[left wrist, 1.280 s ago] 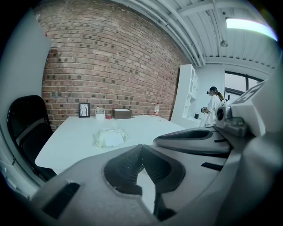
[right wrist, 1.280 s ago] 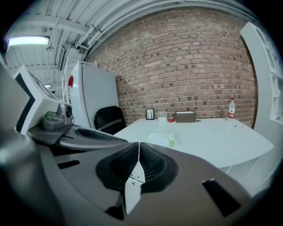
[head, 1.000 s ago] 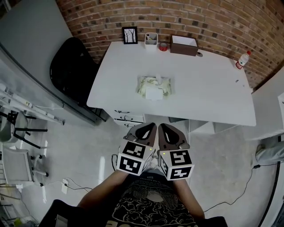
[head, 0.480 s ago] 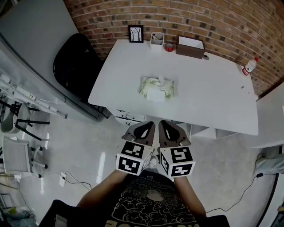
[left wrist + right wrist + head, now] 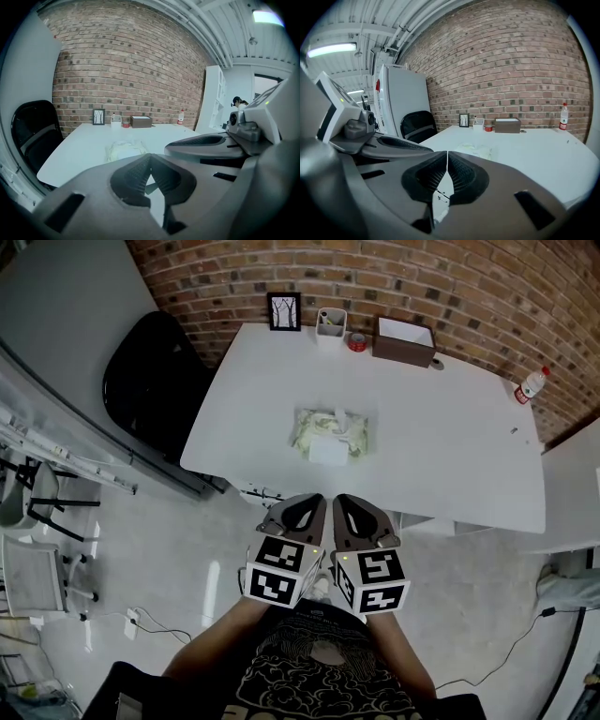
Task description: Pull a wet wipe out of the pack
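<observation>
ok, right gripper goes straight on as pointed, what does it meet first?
Probably the wet wipe pack, lying on the table slightly right of the line of the right gripper, whose fingers are shut. It is short of the table edge; depth unclear, so it might skim over.

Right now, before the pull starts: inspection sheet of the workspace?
Surface: white table, set against the brick wall.
Job's things: wet wipe pack lies mid-table, untouched.
Clutter: picture frame, white holder, brown box, bottle along the far edge.
Grippers: left claw and right claw shut, empty, side by side short of the table.
Cables: floor cable at right; power strip at left.
Surroundings: black chair.
</observation>
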`<action>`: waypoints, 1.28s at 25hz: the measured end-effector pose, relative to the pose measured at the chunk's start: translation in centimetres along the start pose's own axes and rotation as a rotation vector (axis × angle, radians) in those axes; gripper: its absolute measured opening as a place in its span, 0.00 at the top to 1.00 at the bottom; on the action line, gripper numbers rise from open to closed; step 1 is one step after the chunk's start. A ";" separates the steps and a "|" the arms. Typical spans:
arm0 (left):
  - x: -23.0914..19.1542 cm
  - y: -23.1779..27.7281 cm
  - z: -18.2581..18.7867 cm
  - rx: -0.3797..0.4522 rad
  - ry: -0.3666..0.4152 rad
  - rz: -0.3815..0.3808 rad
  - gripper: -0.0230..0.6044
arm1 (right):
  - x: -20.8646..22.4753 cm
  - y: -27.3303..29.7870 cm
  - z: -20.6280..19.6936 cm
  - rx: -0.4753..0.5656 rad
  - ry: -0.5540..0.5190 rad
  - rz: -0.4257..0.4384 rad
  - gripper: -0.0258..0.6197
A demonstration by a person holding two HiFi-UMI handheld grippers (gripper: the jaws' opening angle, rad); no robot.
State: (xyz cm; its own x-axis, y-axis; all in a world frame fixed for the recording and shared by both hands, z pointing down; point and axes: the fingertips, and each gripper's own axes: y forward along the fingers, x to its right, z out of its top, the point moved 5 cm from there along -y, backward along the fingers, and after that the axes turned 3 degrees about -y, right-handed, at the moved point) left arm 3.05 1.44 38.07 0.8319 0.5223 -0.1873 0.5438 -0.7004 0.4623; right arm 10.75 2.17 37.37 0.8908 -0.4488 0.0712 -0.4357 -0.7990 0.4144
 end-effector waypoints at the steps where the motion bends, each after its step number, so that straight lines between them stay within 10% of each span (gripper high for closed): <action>1: -0.3 0.4 0.2 -0.002 0.000 -0.005 0.95 | 0.2 0.4 0.2 -0.003 0.001 -0.004 0.93; 32: -11.8 13.0 4.7 -0.085 0.054 -0.154 0.94 | 5.4 16.2 2.2 -0.171 0.014 -0.144 0.93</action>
State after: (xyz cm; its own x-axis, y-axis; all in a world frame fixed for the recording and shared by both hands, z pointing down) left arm 0.82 -16.18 42.22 0.7314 0.6471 -0.2152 0.6508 -0.5681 0.5036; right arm 8.18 -14.10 42.47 0.9446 -0.3281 0.0127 -0.2767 -0.7746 0.5686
